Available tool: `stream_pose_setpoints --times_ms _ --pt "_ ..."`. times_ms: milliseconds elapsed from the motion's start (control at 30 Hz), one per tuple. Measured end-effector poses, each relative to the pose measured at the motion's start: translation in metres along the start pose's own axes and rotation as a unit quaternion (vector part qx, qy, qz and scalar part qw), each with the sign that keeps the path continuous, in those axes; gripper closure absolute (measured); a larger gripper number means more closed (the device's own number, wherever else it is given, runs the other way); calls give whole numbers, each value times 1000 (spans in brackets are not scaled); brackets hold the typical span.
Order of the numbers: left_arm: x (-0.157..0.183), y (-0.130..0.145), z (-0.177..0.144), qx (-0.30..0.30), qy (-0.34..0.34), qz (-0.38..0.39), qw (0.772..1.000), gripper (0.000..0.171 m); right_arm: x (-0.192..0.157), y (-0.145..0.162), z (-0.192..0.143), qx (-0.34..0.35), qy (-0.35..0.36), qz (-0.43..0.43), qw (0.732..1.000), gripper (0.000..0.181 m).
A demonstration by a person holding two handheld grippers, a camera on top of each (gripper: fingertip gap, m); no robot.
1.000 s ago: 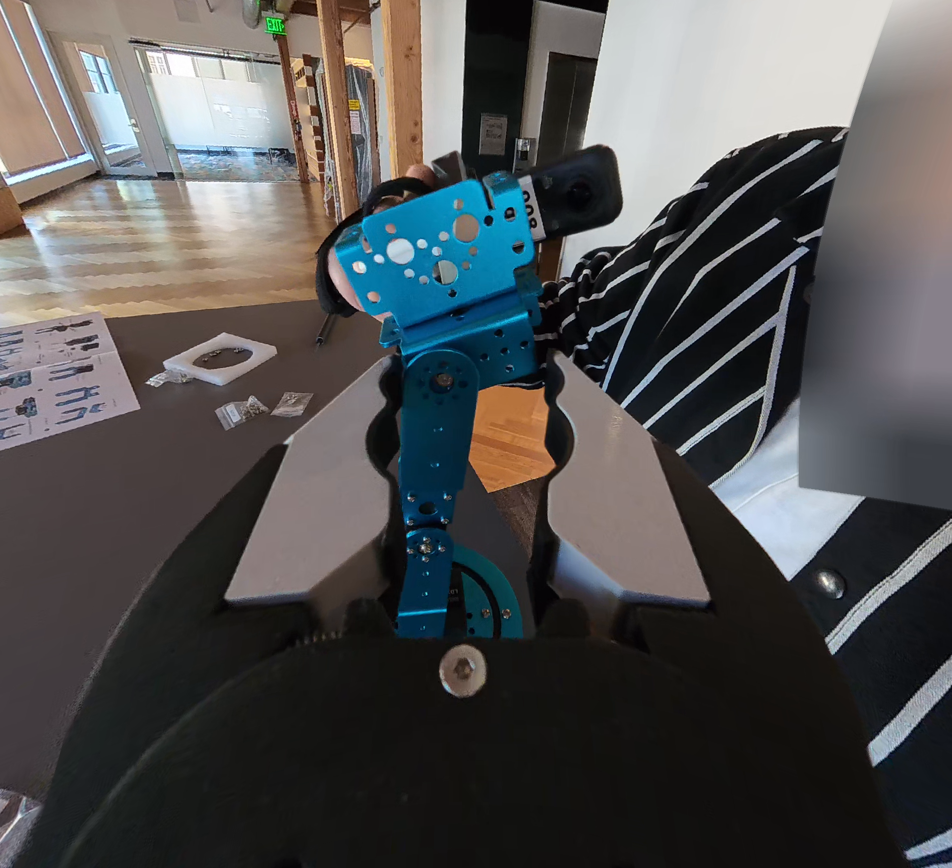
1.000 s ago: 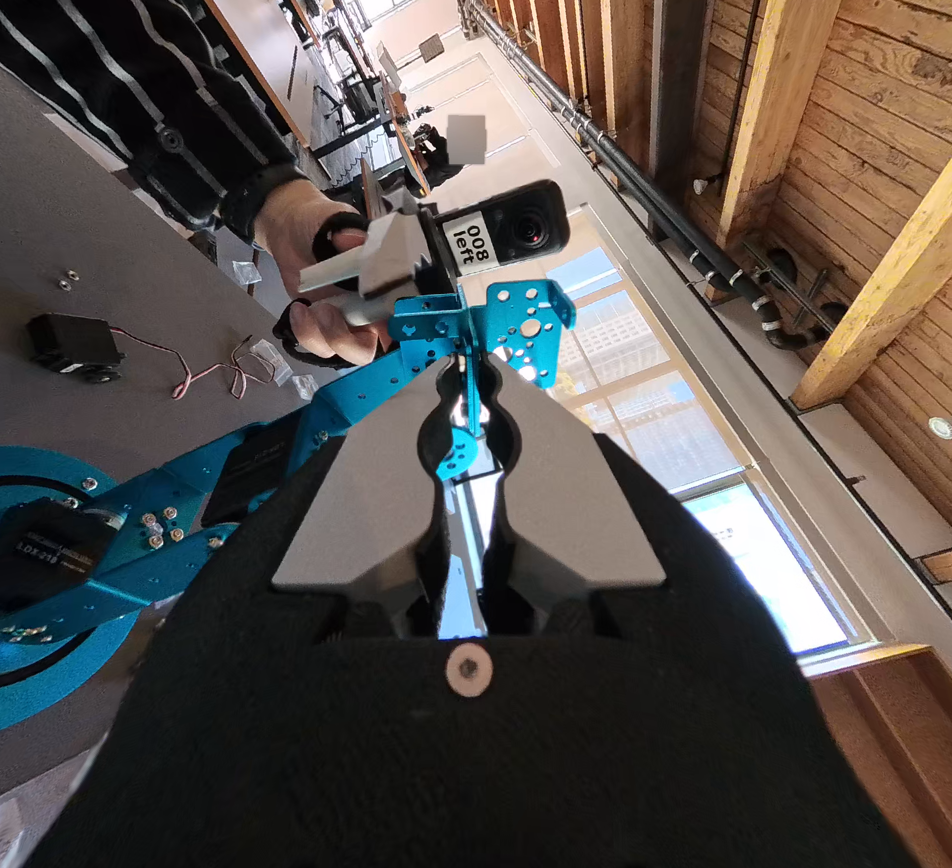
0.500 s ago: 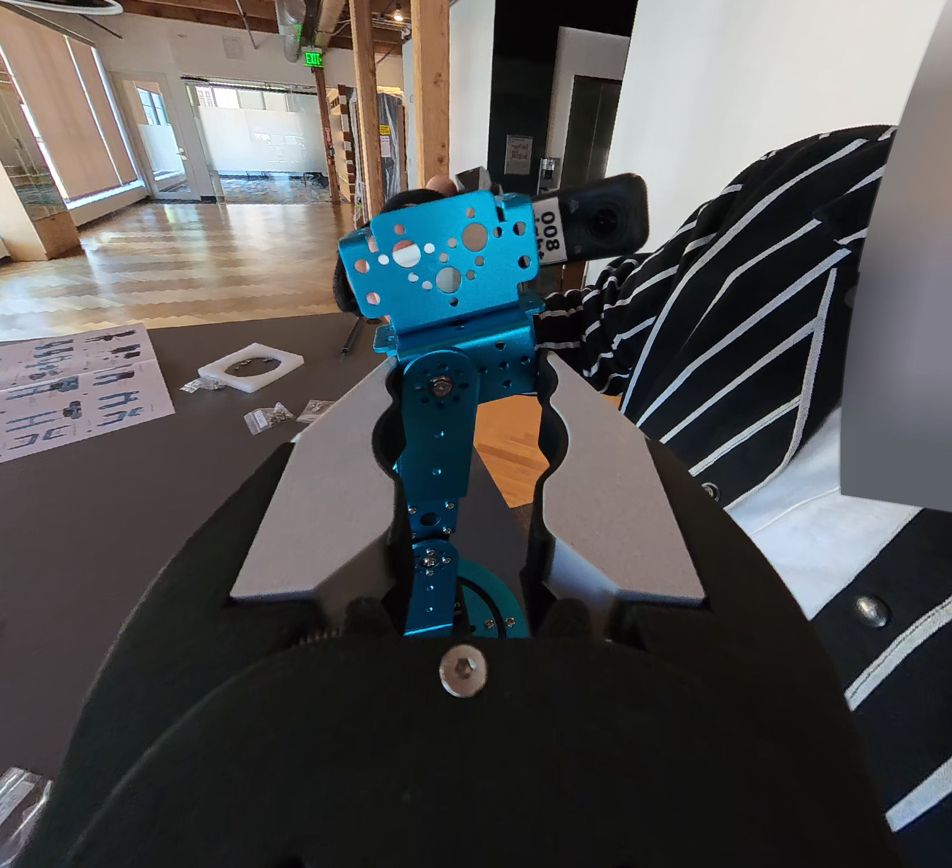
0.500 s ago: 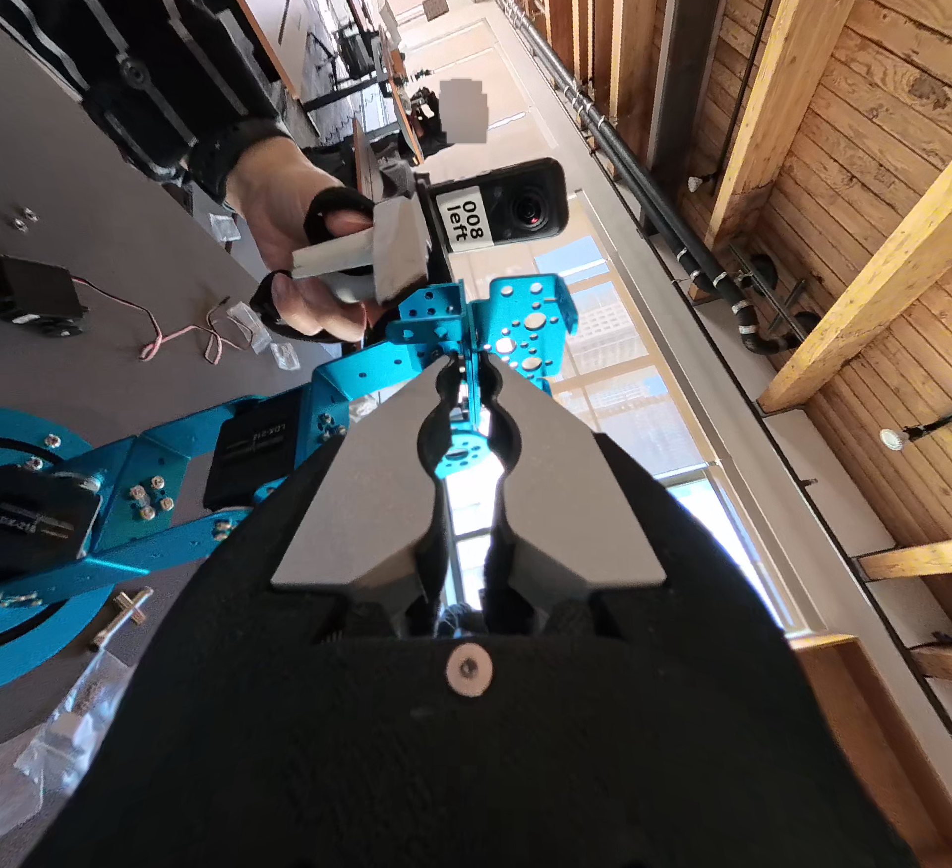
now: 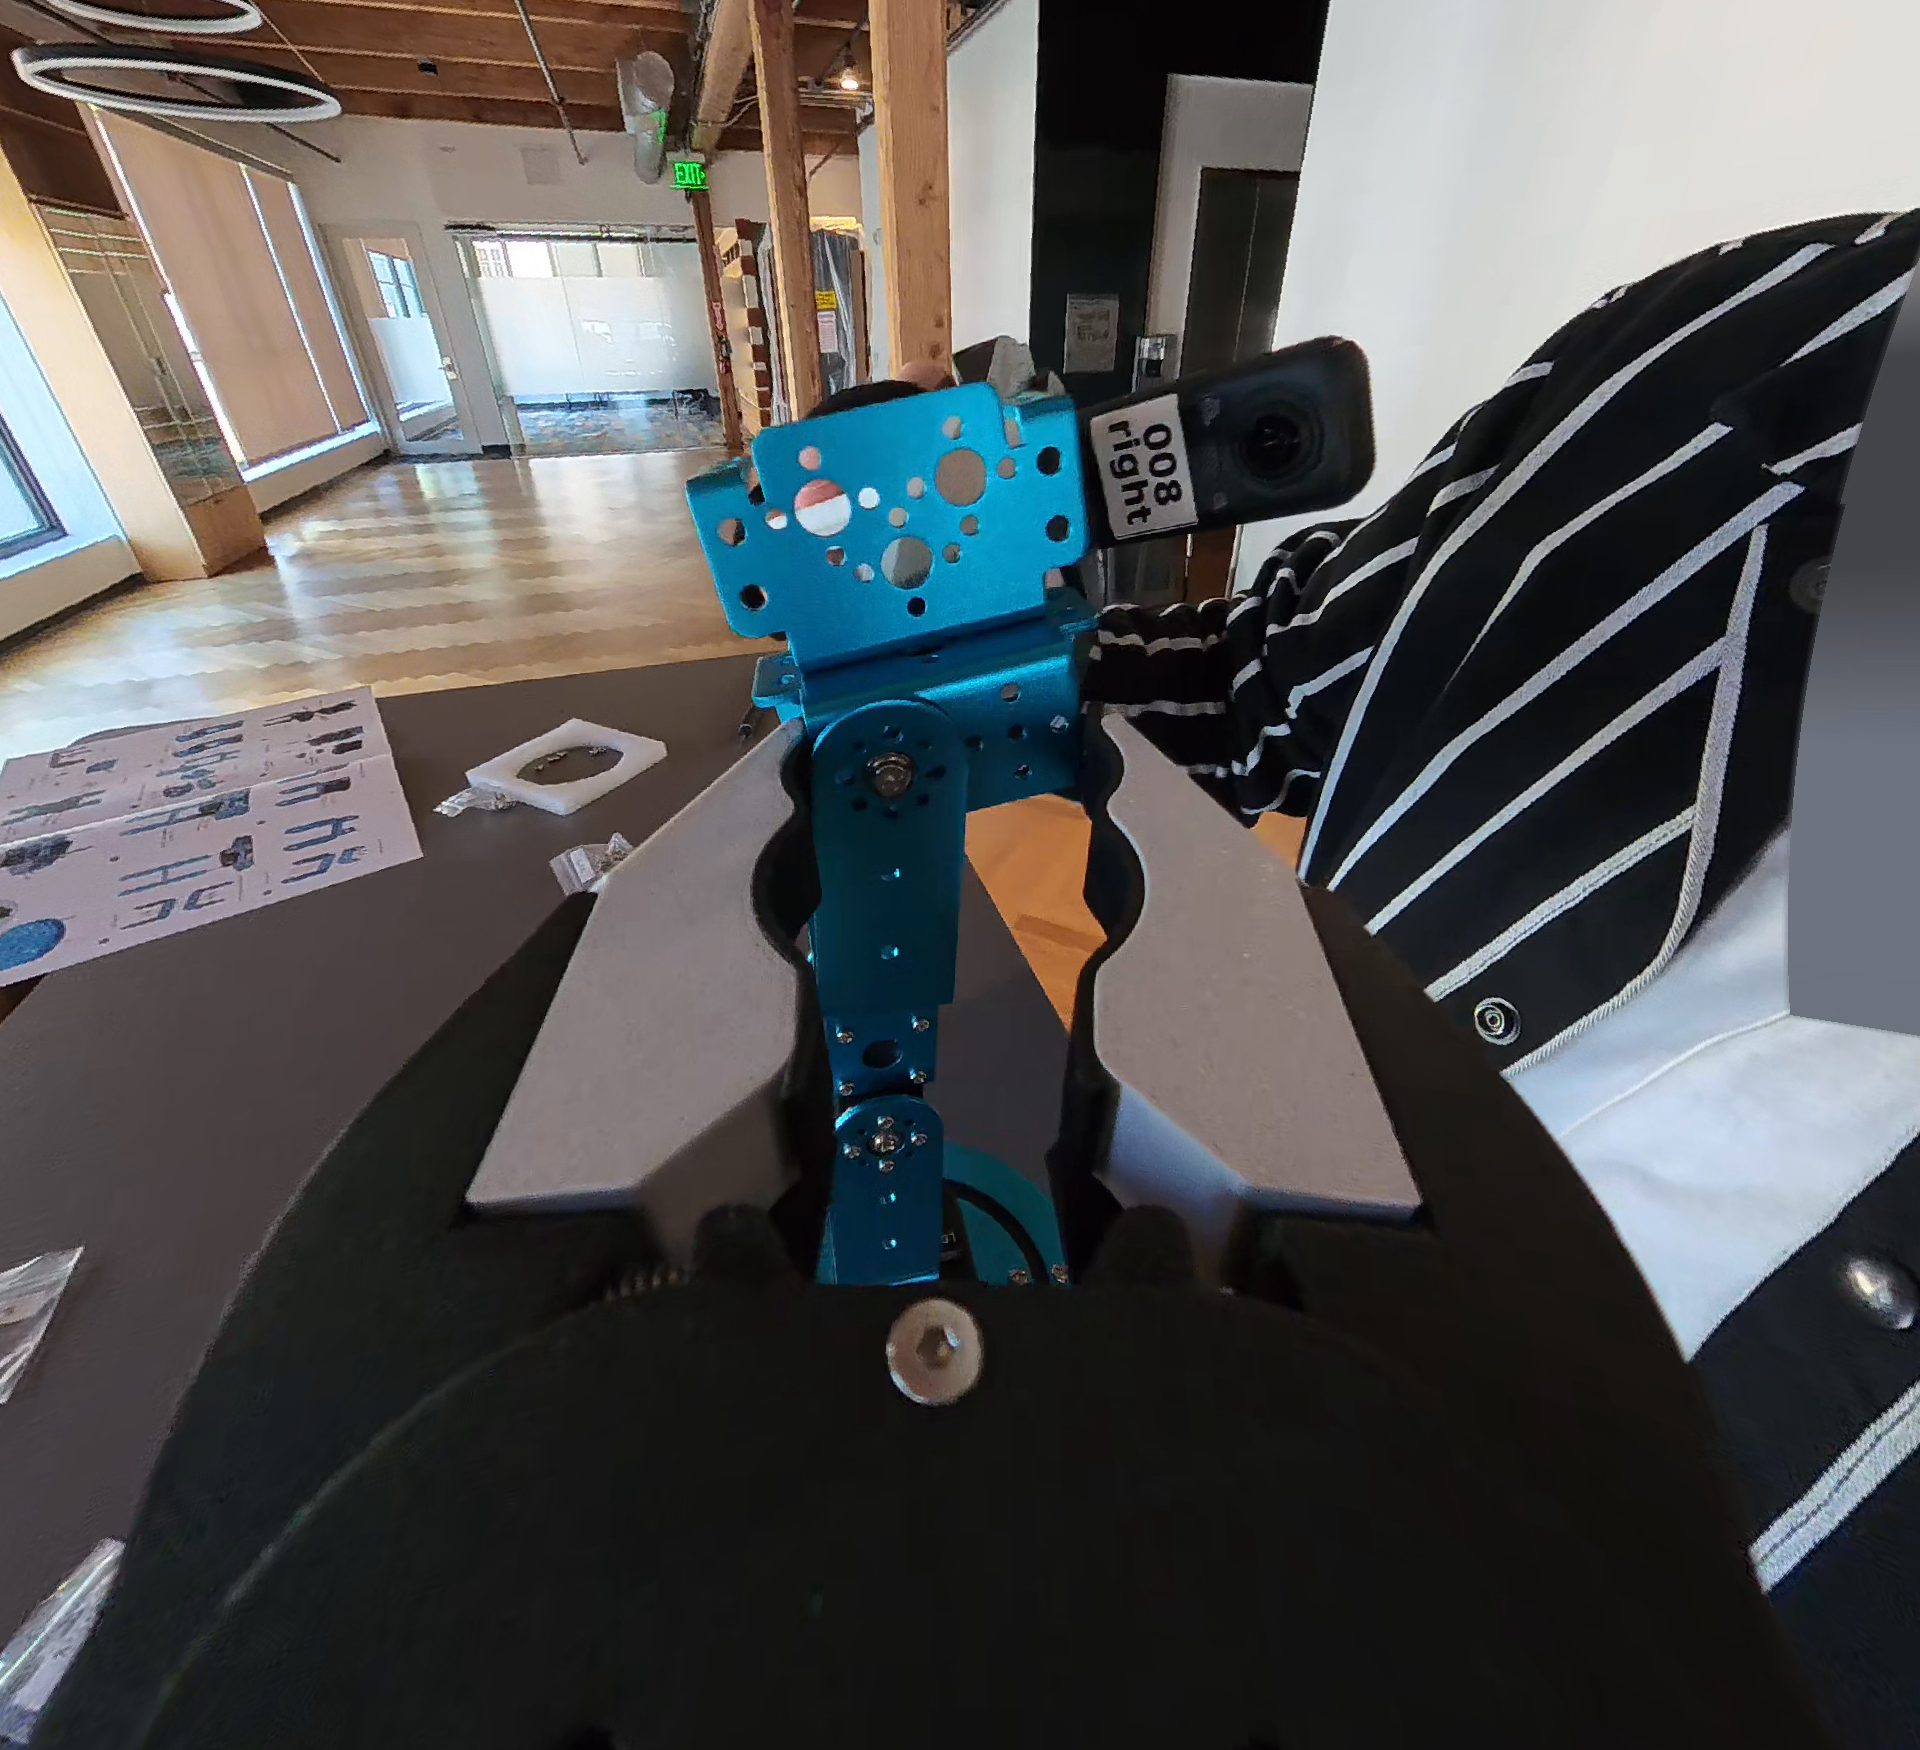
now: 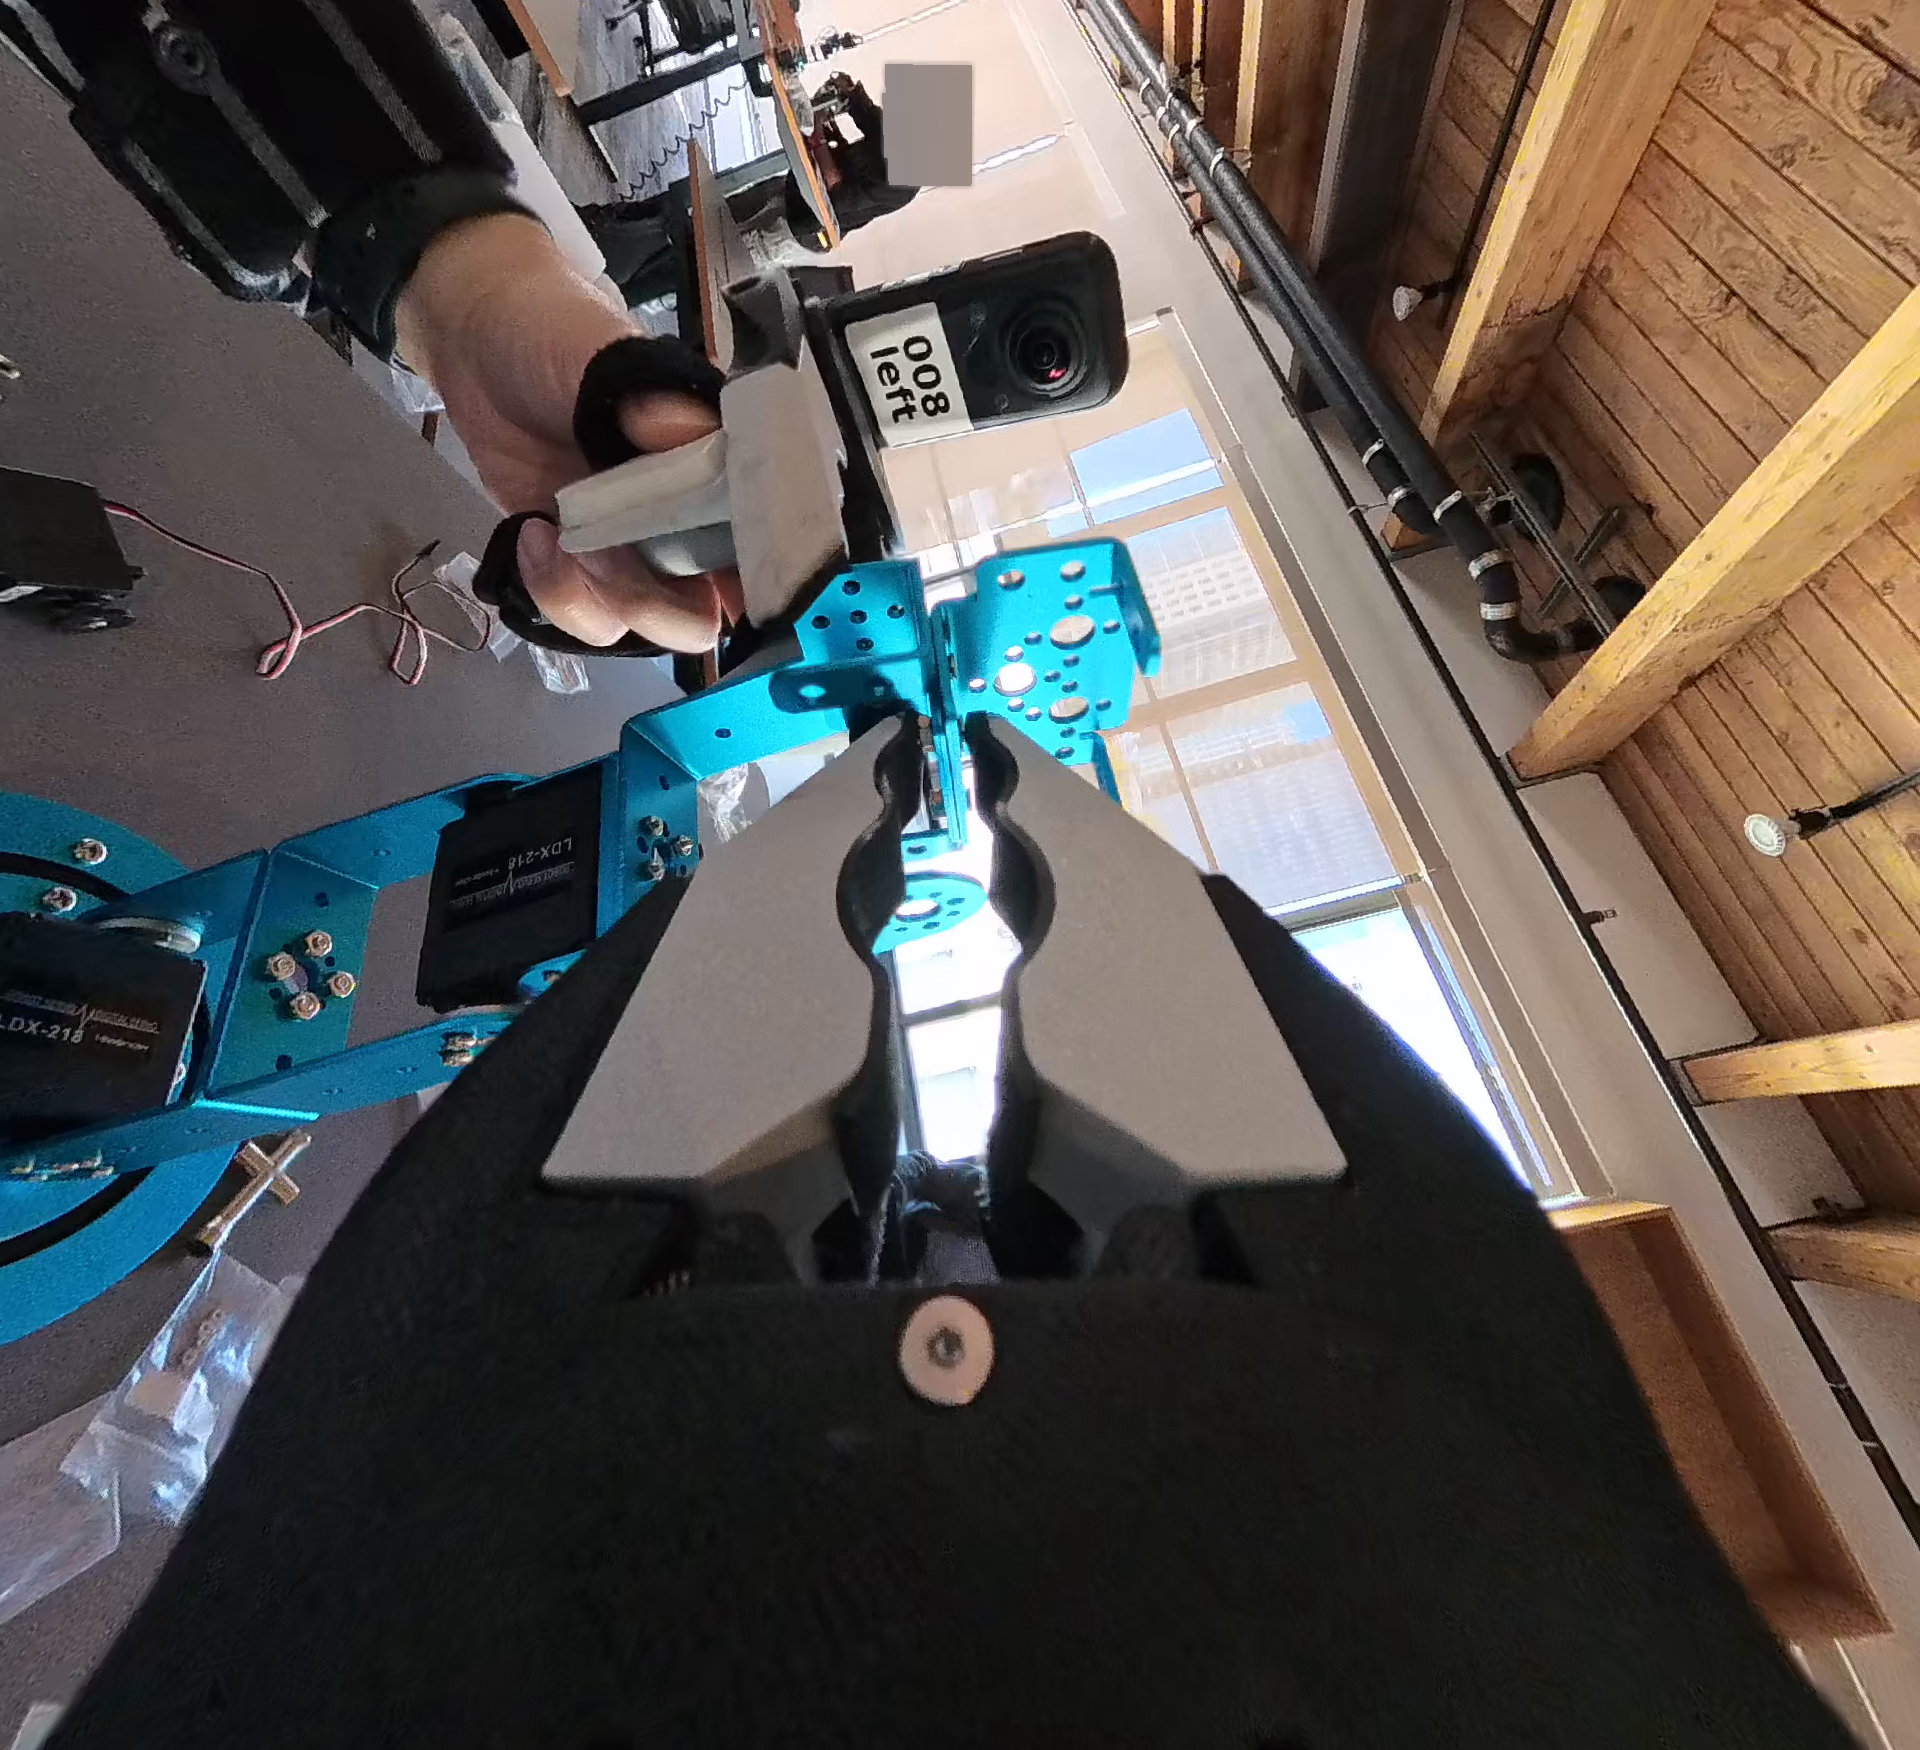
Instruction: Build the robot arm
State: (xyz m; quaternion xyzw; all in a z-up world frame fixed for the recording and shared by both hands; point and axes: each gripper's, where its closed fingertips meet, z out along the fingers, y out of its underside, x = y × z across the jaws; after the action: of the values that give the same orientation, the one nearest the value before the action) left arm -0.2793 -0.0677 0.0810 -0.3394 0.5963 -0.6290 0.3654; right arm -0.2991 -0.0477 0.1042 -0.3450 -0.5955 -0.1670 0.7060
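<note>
The blue robot arm (image 5: 883, 869) is standing on its round base (image 6: 62, 1222) on the dark desk (image 5: 260, 1077), rising between your two claws, with two black servos (image 6: 509, 890) already bolted into its lower links. You are clamping the left claw (image 5: 940, 744) on the boxy joint at the arm's top, and pinching the right claw (image 6: 940, 734) nearly shut on the edge of the perforated bracket (image 5: 894, 526) sitting just above that joint. A loose servo (image 6: 52, 547) with red and white wires, a cross wrench (image 6: 255, 1181), small hardware bags (image 5: 587, 864), a white foam frame (image 5: 566, 765) and an instruction sheet (image 5: 187, 827) are lying around it, none of them crowding the claws.
</note>
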Motion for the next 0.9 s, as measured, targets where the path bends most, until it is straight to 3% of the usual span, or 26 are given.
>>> stream_pose_setpoints --times_ms 400,567,667,767,900 --pt "0 -1 0 7 1 0 1000 124 5 3 -14 -23 0 20 1000 163" --pt "0 0 0 0 -2 2 1000 124 11 -2 -33 -15 10 118 993 161" --pt "0 0 0 -4 -4 3 1000 125 15 -5 -45 -18 11 251 968 157" --pt "0 1 0 -7 -6 3 1000 124 12 3 -49 -69 15 365 928 150" --pt "0 1 0 -14 -9 6 1000 125 -4 0 -44 -119 20 420 899 149"
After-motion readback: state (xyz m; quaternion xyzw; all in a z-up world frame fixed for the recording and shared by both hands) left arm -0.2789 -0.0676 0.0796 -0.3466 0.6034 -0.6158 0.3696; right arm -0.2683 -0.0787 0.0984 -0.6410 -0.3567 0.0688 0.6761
